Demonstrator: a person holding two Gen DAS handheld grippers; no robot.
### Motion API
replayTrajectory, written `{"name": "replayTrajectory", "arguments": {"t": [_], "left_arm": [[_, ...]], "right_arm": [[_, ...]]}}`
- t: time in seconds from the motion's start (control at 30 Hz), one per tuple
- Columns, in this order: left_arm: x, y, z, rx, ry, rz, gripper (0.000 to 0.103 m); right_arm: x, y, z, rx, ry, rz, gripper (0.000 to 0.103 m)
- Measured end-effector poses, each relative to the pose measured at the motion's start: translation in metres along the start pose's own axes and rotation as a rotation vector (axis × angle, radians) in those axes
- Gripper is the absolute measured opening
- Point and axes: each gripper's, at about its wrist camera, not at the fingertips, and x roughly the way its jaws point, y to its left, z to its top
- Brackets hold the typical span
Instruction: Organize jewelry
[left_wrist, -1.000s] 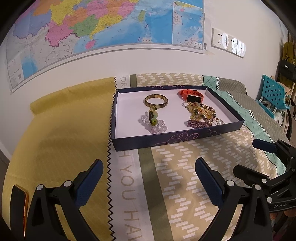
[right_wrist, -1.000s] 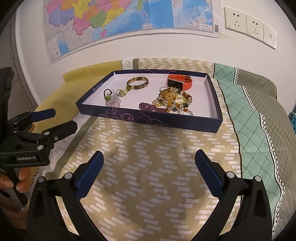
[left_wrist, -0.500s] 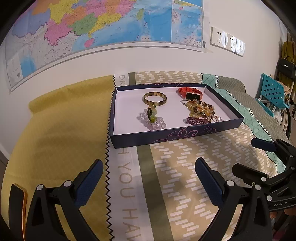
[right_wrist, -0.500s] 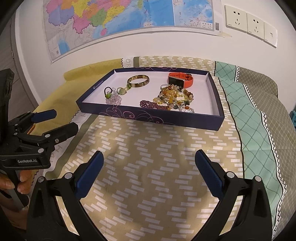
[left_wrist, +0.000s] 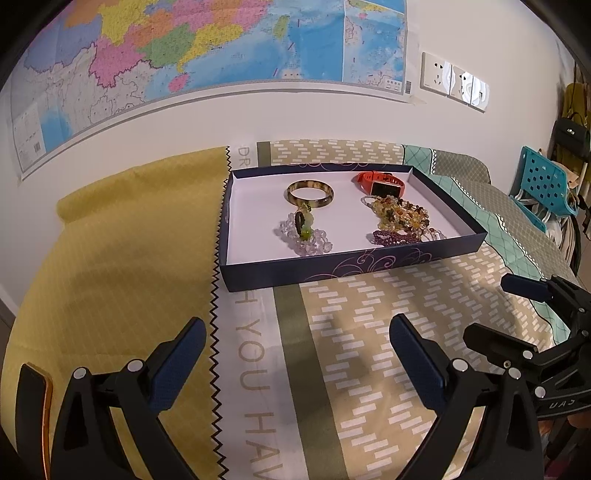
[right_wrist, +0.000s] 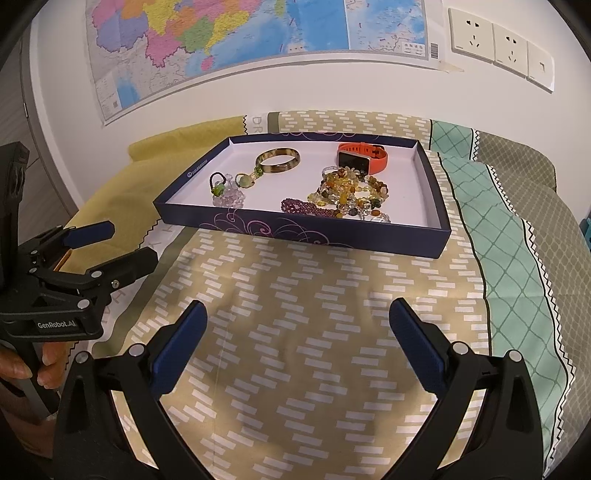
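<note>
A shallow dark blue tray (left_wrist: 332, 264) (right_wrist: 295, 229) with a white floor stands on a patterned cloth. In it lie a brown bangle (left_wrist: 310, 193) (right_wrist: 277, 161), an orange smartwatch (left_wrist: 382, 183) (right_wrist: 364, 158), a clear bead bracelet with green stones (left_wrist: 306, 234) (right_wrist: 229, 192), a heap of amber bead bracelets (left_wrist: 400, 216) (right_wrist: 351, 192) and a purple bead bracelet (left_wrist: 395, 237) (right_wrist: 301, 206). My left gripper (left_wrist: 295, 358) and my right gripper (right_wrist: 295, 339) are both open and empty, hovering over the cloth short of the tray.
The cloth (right_wrist: 314, 314) covers a table against a white wall with a map (left_wrist: 184, 48) and sockets (right_wrist: 498, 40). A yellow cloth (left_wrist: 110, 258) lies to the left. A blue chair (left_wrist: 543, 184) stands at the far right.
Both grippers have drawn back slightly and risen a little; the tray sits somewhat higher in both views. Both jaws stay open. The jewelry has not moved.
</note>
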Motion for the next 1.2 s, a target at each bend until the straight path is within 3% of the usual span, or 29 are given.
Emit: {"name": "replayTrajectory", "arguments": {"t": [1.2], "left_arm": [[0.0030,-0.0014,-0.0025,-0.004,0.011,0.007,0.096]], "right_arm": [[0.0005,-0.0012,-0.0008,0.005,0.000,0.008,0.097]]}}
